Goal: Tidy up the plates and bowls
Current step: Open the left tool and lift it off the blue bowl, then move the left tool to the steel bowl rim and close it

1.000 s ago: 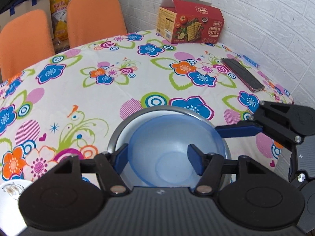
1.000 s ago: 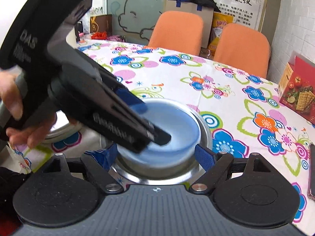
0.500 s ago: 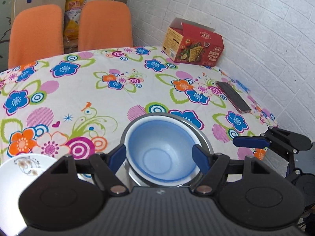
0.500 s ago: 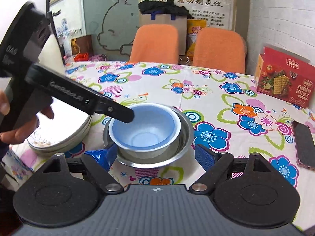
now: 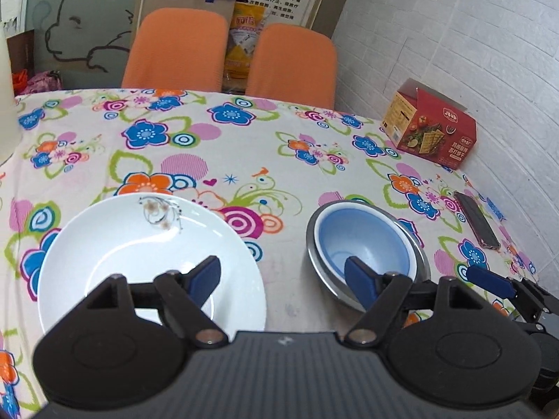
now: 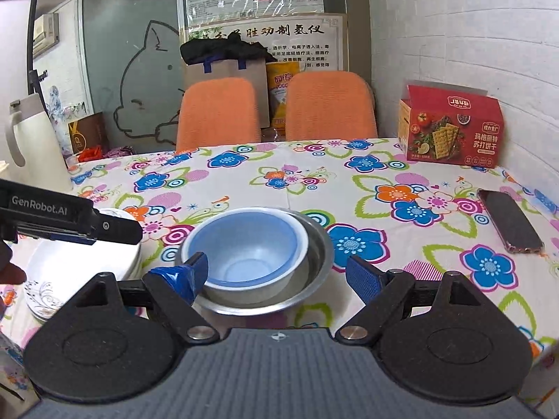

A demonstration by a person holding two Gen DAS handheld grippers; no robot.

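Both pairs of my blue-padded fingers are spread wide and hold nothing. Between the fingertips of my left gripper [image 5: 283, 277] I see the flowered tablecloth [image 5: 244, 146], with one pad [image 5: 204, 279] over the white ceramic plate with a small brown flower print [image 5: 139, 244] and the other pad over the bowls. This plate lies flat on the cloth at the left, and in the right wrist view it looks like the top one of a small stack of white plates [image 6: 80, 269].

Just beside it, to the right, the light blue plastic bowl [image 5: 363, 241] sits inside the round steel bowl [image 5: 419, 262]; it leans a little toward the left side of the steel one. My right gripper [image 6: 277, 274] hangs over the near edge of these two bowls, not touching them as far as I can tell.

Near the wall lie a dark phone [image 6: 508, 221] and, further back, a red cracker box [image 6: 454, 129]. Two orange chairs [image 6: 218, 113] stand behind the table. A white jug [image 6: 33, 139] stands at the far left.
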